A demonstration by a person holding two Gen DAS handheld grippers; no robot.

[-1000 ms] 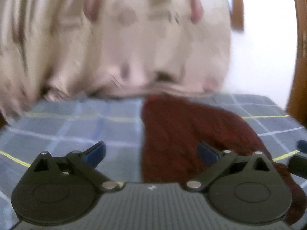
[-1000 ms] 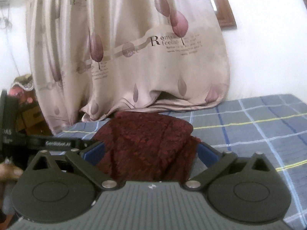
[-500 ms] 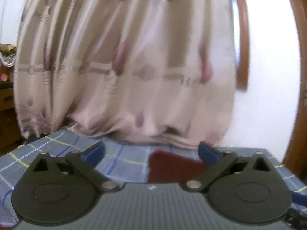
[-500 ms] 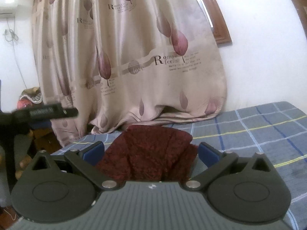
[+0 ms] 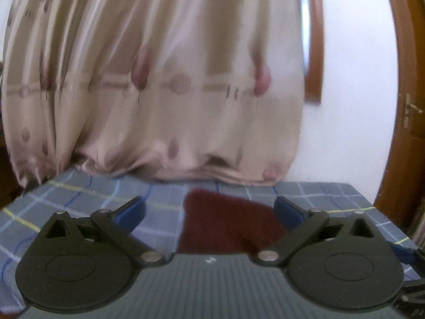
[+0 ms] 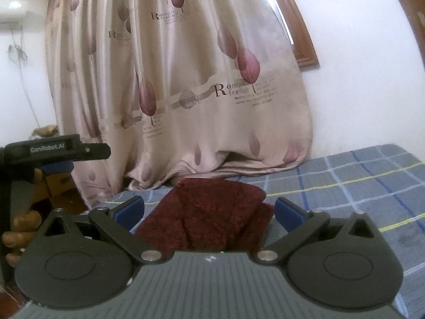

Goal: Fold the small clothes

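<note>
Plaid bed [image 6: 358, 175] w/ curtain [image 6: 186, 93] behind; maroon cloth [image 6: 212, 212] lies folded near the far edge. Left gripper [image 5: 209, 210] & right gripper [image 6: 209, 210] both wide, empty, above it. Risk: snagging one loose layer could undo the fold.

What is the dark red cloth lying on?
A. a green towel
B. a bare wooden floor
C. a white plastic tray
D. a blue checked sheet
D: the dark red cloth lies folded on a blue checked sheet crossed by yellow and white lines, in front of the curtain.
</note>
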